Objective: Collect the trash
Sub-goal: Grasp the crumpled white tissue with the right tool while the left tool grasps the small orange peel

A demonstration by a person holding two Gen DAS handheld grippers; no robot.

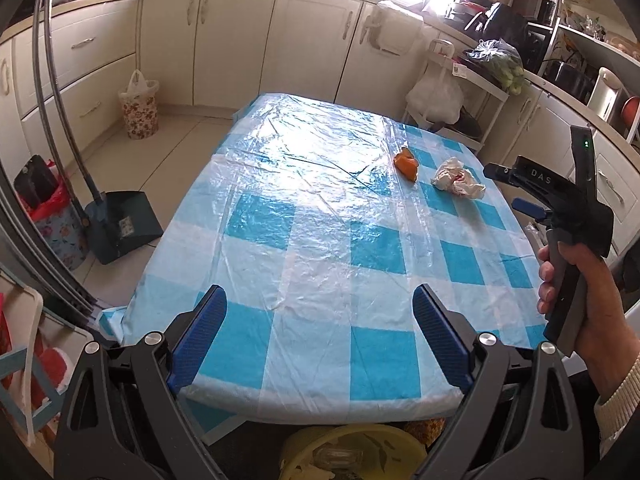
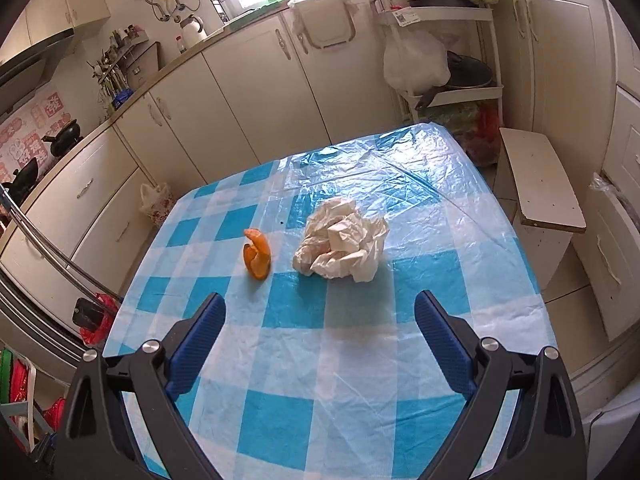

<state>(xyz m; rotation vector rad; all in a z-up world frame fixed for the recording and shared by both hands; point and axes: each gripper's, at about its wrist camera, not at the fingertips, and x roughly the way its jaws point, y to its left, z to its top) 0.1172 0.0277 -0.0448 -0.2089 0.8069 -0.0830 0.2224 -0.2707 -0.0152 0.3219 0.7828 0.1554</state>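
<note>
My left gripper (image 1: pixel 320 340) at the bottom of the frame gapes wide over the near table (image 1: pixel 304 264) edge, holding nothing. My right gripper (image 2: pixel 320 344) is just as wide and empty. Beyond it, mid-frame, lie the orange peel (image 2: pixel 257 254) and, just right, the crumpled paper (image 2: pixel 342 246).

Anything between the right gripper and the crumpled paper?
Nothing: in the right wrist view only bare tablecloth lies between the right gripper and the crumpled paper.

Your left view looks down the table (image 1: pixel 304 216) from its near end. Your right view faces it closer; both share the peel (image 2: pixel 256 254) and paper (image 2: pixel 344 246).
</note>
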